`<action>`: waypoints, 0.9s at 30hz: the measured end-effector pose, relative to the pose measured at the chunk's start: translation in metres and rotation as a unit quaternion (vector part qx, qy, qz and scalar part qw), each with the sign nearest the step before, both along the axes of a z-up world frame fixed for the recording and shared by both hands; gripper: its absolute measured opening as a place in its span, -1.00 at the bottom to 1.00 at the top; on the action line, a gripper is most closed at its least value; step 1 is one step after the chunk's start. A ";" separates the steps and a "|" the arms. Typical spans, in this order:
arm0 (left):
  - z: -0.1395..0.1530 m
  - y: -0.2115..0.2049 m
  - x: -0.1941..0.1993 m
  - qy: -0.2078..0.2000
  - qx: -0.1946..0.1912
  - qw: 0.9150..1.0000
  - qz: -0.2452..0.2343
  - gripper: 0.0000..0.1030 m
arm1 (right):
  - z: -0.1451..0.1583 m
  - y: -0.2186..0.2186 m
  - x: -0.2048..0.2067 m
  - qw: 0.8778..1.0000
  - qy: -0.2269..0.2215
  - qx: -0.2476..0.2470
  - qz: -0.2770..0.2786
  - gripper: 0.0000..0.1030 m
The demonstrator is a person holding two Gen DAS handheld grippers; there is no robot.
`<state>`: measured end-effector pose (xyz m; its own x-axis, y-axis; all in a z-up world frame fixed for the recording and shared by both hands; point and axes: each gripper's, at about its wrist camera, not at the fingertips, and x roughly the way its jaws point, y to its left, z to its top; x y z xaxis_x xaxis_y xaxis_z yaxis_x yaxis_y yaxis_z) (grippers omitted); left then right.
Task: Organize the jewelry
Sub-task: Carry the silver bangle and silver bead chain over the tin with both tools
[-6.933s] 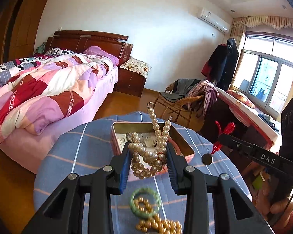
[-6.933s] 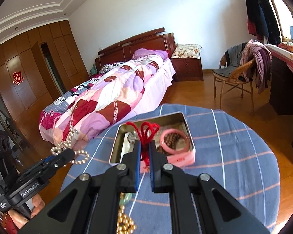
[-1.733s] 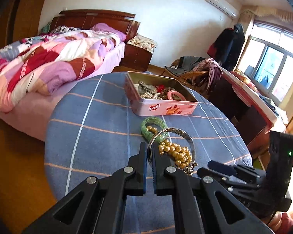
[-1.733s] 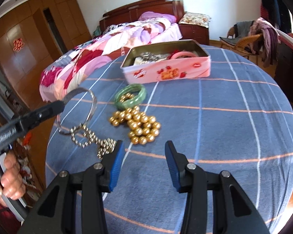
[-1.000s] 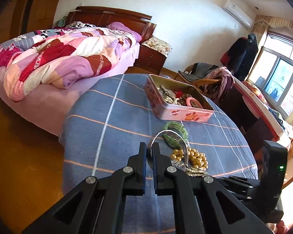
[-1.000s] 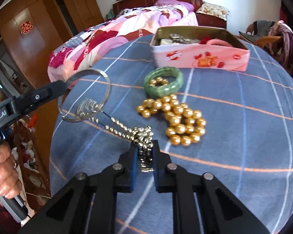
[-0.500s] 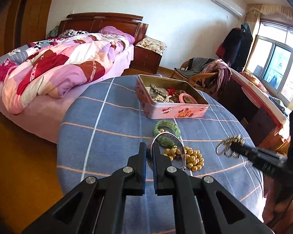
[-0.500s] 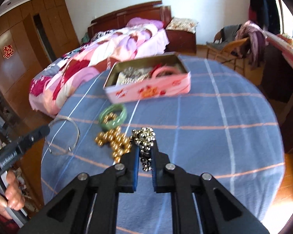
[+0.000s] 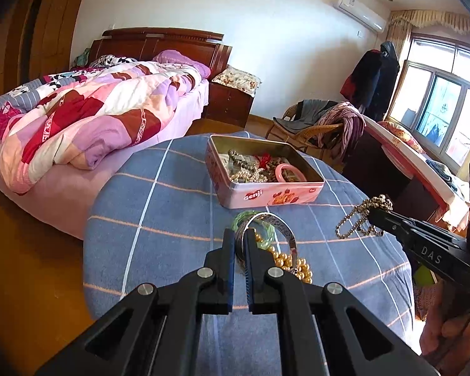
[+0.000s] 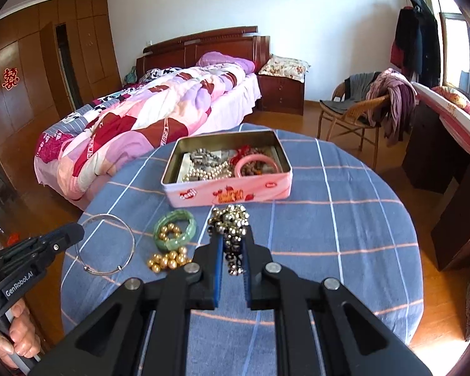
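An open pink tin with pearls, a pink bangle and red cord inside stands on the round blue checked table. My left gripper is shut on a thin silver bangle, held above the table in front of the tin. My right gripper is shut on a bunched metal bead chain, also held in the air. A green bead bracelet and gold beads lie on the table.
A bed with a patchwork quilt stands left of the table. A wicker chair with clothes and a dark desk stand to the right. The wooden floor lies below the table's left edge.
My right gripper closed on the bead chain, lifted it off the table and carried it toward the tin. My left gripper keeps hold of the silver bangle and has moved nearer the tin.
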<state>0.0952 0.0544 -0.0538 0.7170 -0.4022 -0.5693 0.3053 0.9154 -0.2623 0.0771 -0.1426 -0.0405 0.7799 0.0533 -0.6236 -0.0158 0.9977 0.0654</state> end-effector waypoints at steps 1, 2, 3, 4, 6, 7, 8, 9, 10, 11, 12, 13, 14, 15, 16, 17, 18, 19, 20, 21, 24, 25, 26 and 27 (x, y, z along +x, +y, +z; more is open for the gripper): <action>0.001 -0.001 0.000 -0.002 0.001 1.000 0.000 -0.91 | 0.001 0.000 0.000 1.000 -0.001 0.000 0.001 -0.74; 0.002 -0.001 0.001 -0.003 0.001 1.000 0.000 -0.91 | 0.002 0.000 0.001 1.000 -0.003 0.000 0.001 -0.74; 0.003 -0.001 0.002 -0.005 0.000 1.000 0.000 -0.91 | 0.004 0.000 0.002 1.000 -0.005 0.000 0.001 -0.74; 0.005 -0.002 0.003 -0.007 -0.001 1.000 0.000 -0.91 | 0.006 0.001 0.003 1.000 -0.006 -0.001 0.001 -0.74; 0.007 -0.002 0.005 -0.010 -0.003 1.000 0.000 -0.91 | 0.009 0.002 0.006 1.000 -0.008 -0.003 0.001 -0.74; 0.009 -0.003 0.006 -0.011 -0.003 1.000 -0.001 -0.91 | 0.010 0.001 0.007 1.000 -0.010 -0.002 0.001 -0.74; 0.010 -0.004 0.008 -0.013 -0.003 1.000 -0.001 -0.91 | 0.012 0.001 0.009 1.000 -0.011 -0.001 0.001 -0.74; 0.012 -0.004 0.009 -0.014 -0.003 1.000 -0.002 -0.91 | 0.014 0.001 0.011 1.000 -0.013 -0.001 0.001 -0.74; 0.013 -0.005 0.010 -0.016 -0.002 1.000 -0.003 -0.91 | 0.016 0.001 0.012 1.000 -0.015 -0.002 0.000 -0.74; 0.014 -0.006 0.012 -0.018 -0.003 1.000 -0.003 -0.91 | 0.018 0.001 0.014 1.000 -0.018 -0.002 -0.001 -0.74; 0.015 -0.007 0.014 -0.020 -0.004 1.000 -0.003 -0.91 | 0.019 0.000 0.015 1.000 -0.019 -0.001 -0.001 -0.74; 0.016 -0.007 0.014 -0.021 -0.004 1.000 -0.003 -0.91 | 0.021 0.000 0.016 1.000 -0.021 0.001 -0.001 -0.74; 0.018 -0.008 0.016 -0.022 -0.005 1.000 -0.003 -0.91 | 0.023 0.000 0.017 1.000 -0.023 0.001 -0.001 -0.74; 0.019 -0.009 0.018 -0.023 -0.006 1.000 -0.002 -0.91 | 0.024 -0.001 0.018 1.000 -0.024 0.000 -0.001 -0.74; 0.020 -0.009 0.020 -0.024 -0.008 1.000 -0.002 -0.91 | 0.025 -0.001 0.020 1.000 -0.026 -0.002 0.000 -0.74; 0.021 -0.010 0.022 -0.024 -0.008 1.000 -0.002 -0.91 | 0.027 -0.001 0.022 1.000 -0.028 -0.002 0.000 -0.74; 0.022 -0.010 0.025 -0.026 -0.009 1.000 -0.002 -0.91 | 0.029 -0.002 0.023 1.000 -0.030 -0.002 0.000 -0.74; 0.024 -0.011 0.027 -0.028 -0.009 1.000 -0.002 -0.91 | 0.029 -0.002 0.024 1.000 -0.031 -0.003 0.000 -0.74; 0.025 -0.012 0.029 -0.029 -0.010 1.000 -0.002 -0.91 | 0.031 -0.003 0.026 0.999 -0.034 -0.005 -0.001 -0.74; 0.026 -0.013 0.032 -0.031 -0.010 0.999 -0.001 -0.91 | 0.032 -0.003 0.028 0.999 -0.036 -0.005 -0.002 -0.74; 0.030 -0.015 0.039 -0.037 -0.009 0.999 0.001 -0.91 | 0.036 -0.009 0.032 0.999 -0.043 -0.002 -0.007 -0.74; 0.030 -0.016 0.042 -0.039 -0.007 0.999 0.002 -0.91 | 0.038 -0.012 0.034 0.999 -0.046 0.000 -0.010 -0.74; 0.030 -0.017 0.044 -0.040 -0.006 0.999 0.003 -0.91 | 0.039 -0.015 0.036 0.999 -0.048 0.002 -0.013 -0.74; 0.030 -0.018 0.047 -0.040 -0.006 0.999 0.004 -0.91 | 0.039 -0.018 0.038 0.999 -0.049 0.003 -0.014 -0.74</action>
<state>0.1424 0.0368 -0.0237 0.7638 -0.4020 -0.5050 0.3181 0.9152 -0.2474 0.1155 -0.1607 -0.0019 0.8383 0.0337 -0.5442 0.0063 0.9974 0.0714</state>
